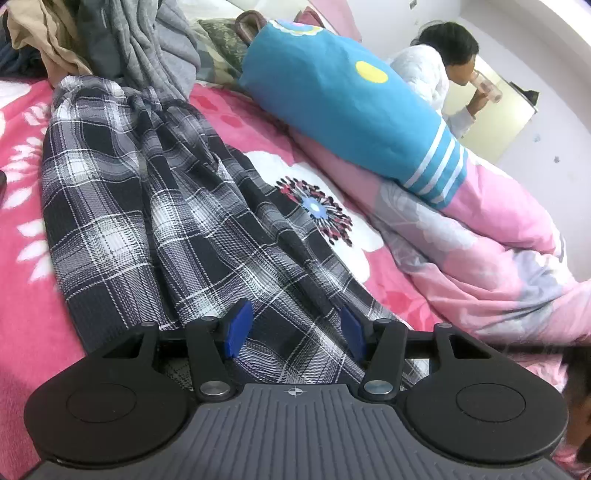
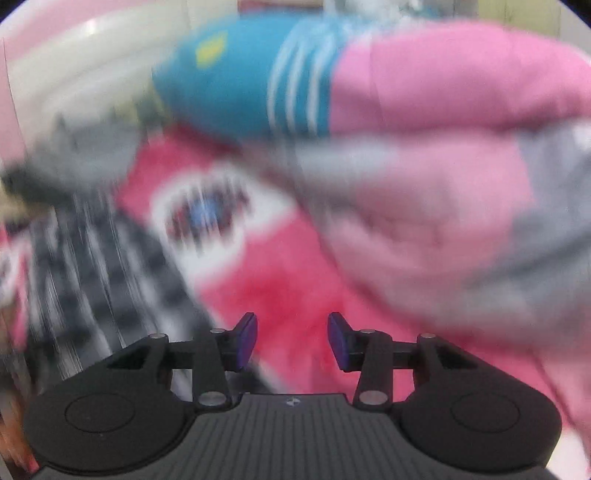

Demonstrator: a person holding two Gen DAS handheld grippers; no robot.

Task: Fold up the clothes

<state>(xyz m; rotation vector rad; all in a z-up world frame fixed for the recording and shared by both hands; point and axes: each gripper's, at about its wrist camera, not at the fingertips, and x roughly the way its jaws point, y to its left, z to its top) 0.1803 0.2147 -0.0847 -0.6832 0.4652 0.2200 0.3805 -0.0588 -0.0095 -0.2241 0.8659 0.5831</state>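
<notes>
A black-and-white plaid garment lies stretched and creased on the pink flowered bedspread, running from the clothes pile down to my left gripper. That gripper stands open at the garment's near end, with the cloth under and between its blue pads and neither pad pressing on it. The right wrist view is badly blurred. There my right gripper is open over bare bedspread with nothing between its pads. The plaid garment lies to its left.
A grey garment and a tan one are piled at the far end. A blue striped pillow rests on a bunched pink duvet along the right. A person sits beyond it, drinking from a bottle.
</notes>
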